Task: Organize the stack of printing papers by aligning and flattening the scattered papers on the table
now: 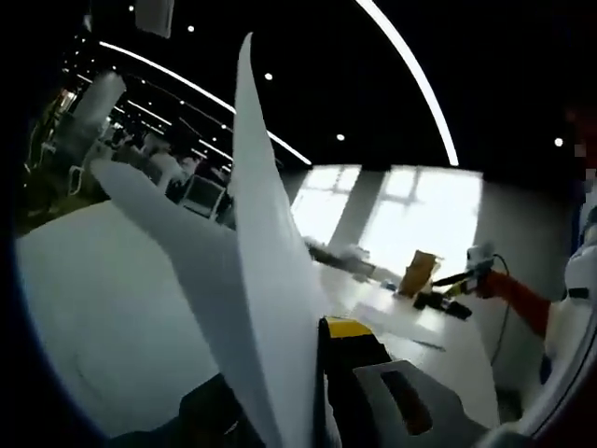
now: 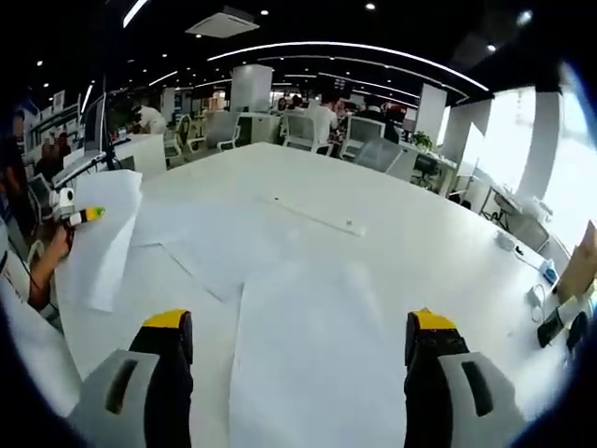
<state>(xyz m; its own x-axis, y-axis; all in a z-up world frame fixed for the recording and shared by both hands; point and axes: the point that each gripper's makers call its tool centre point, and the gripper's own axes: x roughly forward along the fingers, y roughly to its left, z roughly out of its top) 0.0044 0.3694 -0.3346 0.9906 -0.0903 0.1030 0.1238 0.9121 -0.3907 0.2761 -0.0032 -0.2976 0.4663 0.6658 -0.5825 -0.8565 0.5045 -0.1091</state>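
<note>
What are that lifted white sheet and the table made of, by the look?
The sheet looks like thin matte paper: it bends and curls where the left gripper pinches it. The table seems a hard, smooth white laminate with a faint sheen; the exact material is unclear.

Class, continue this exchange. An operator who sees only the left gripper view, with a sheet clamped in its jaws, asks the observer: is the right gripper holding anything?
Observer: No. The right gripper is open, with nothing between its jaws.
Operator: What lies ahead of it?
Observer: A loose sheet lies flat on the table.
Operator: Any more paper?
Observer: Yes, more sheets lie askew beyond it, unstacked.
</note>
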